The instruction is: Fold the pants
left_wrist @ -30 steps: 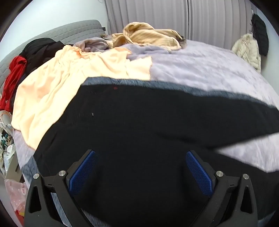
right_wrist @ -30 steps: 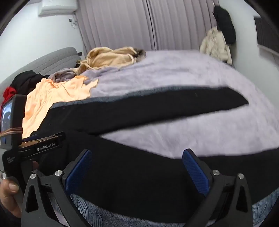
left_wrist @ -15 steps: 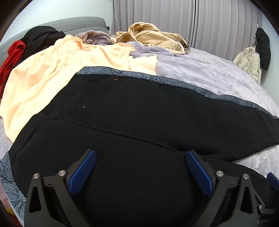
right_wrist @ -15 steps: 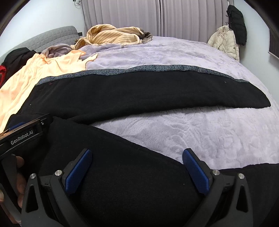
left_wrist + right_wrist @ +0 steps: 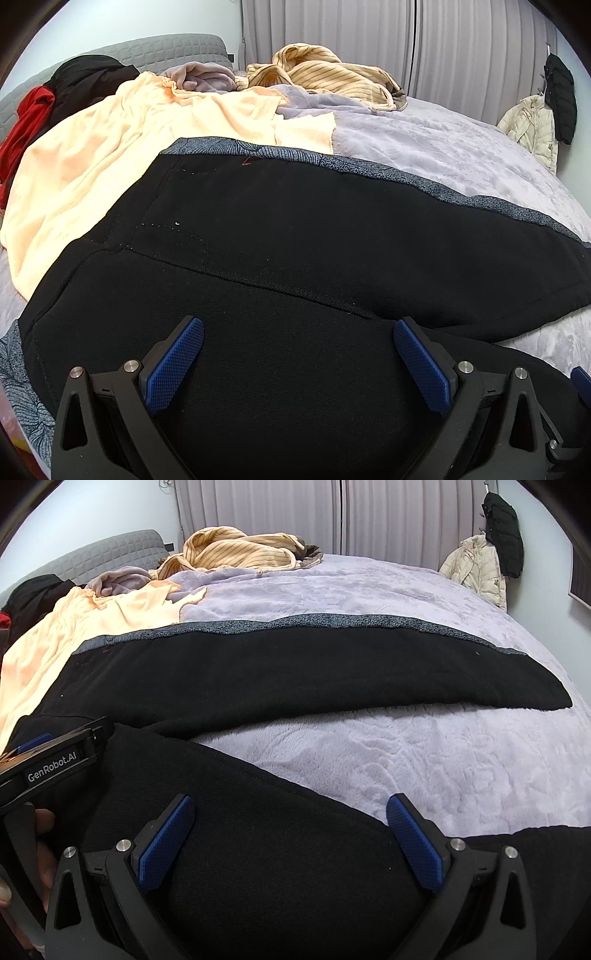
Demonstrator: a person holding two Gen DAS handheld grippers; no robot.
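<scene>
Black pants [image 5: 295, 236] with a grey patterned side stripe lie spread flat on a lilac bedspread [image 5: 424, 760]. The waist is at the left, the two legs [image 5: 295, 679] run to the right with a wedge of bedspread showing between them. My left gripper [image 5: 299, 354] is open and empty, low over the near leg close to the waist. My right gripper [image 5: 291, 830] is open and empty, low over the near leg further right. The left gripper's body [image 5: 55, 760] shows at the left of the right wrist view.
A peach garment [image 5: 129, 147] lies left of the pants. Striped yellow clothing [image 5: 332, 74], a lilac-grey piece [image 5: 203, 77] and red and black clothes [image 5: 44, 99] are piled by the grey headboard. Jackets [image 5: 491, 565] hang on the right wall. Curtains are behind.
Both grippers have dropped lower and moved closer to the pants, which now fill more of each view. Both stay open.
</scene>
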